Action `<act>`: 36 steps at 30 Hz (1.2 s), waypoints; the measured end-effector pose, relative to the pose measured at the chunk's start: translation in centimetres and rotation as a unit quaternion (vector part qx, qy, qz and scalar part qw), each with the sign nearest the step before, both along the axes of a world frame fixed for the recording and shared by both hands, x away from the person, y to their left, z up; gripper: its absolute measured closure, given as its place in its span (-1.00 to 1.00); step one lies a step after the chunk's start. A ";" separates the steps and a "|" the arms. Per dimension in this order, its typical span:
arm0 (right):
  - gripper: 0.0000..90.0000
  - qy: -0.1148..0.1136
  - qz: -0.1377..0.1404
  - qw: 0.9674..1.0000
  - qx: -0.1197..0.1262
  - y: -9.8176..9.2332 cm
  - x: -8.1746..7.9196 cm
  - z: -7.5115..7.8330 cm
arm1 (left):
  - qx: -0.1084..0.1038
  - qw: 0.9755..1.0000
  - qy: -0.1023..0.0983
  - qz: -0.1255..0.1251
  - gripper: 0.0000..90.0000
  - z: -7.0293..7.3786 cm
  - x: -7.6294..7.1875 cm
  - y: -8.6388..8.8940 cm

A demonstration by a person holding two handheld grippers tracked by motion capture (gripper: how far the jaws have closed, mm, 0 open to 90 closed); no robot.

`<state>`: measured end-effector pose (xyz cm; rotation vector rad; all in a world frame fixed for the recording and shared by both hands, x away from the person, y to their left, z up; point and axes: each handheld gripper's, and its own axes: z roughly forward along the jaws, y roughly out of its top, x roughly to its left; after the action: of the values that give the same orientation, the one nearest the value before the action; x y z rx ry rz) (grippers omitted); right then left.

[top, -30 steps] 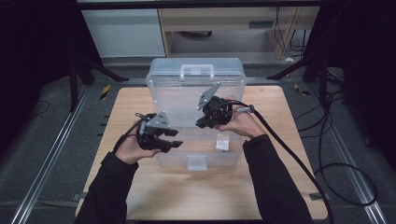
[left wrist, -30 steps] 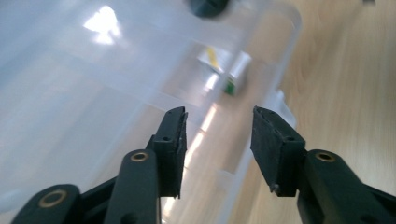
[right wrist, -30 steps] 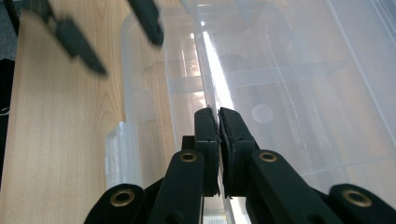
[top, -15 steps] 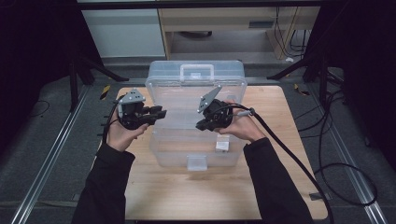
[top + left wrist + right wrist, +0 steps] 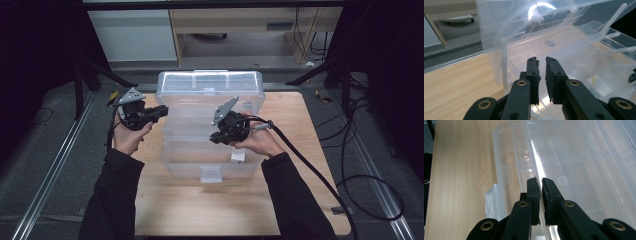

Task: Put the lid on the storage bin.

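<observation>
Since the earlier frame your left gripper (image 5: 159, 111) has risen to the clear plastic box's (image 5: 210, 125) left side, jaws nearly closed, empty. Your right gripper (image 5: 216, 137), over the box's middle, nearly closed, seems empty. Keep both hands level, move slowly.

Both hand-held grippers (image 5: 162, 111) (image 5: 214, 138) raised, jaws nearly closed.

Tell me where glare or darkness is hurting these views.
High view: dim, dark surroundings, clear plastic storage box lit palely. Left gripper view: a bright curved reflection on the box's raised lid. Right gripper view: a white glare streak runs along the box ahead of the right claw.
</observation>
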<state>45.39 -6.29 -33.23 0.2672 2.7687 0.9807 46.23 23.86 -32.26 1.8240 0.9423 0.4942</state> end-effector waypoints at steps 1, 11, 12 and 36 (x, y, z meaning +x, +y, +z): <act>0.87 0.001 0.000 1.000 0.000 0.0 -0.1 0.0 | 0.000 1.000 -0.001 0.000 0.79 0.0 0.0 0.1; 0.76 -0.007 -0.024 0.998 0.060 -1.6 -1.0 0.7 | 0.006 1.000 -0.008 0.000 0.90 0.3 -0.6 0.6; 0.74 -0.014 -0.033 0.997 0.067 -2.1 -1.1 1.0 | 0.008 1.000 -0.009 -0.002 0.91 0.3 -0.7 0.5; 0.85 -0.033 -0.252 0.954 0.160 -12.5 -2.4 -0.7 | 0.038 0.999 -0.007 -0.029 0.94 -1.0 -2.7 0.7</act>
<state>43.01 -18.76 -33.92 0.9157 2.2820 1.2473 43.51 24.56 -33.25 1.9088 0.8678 0.5128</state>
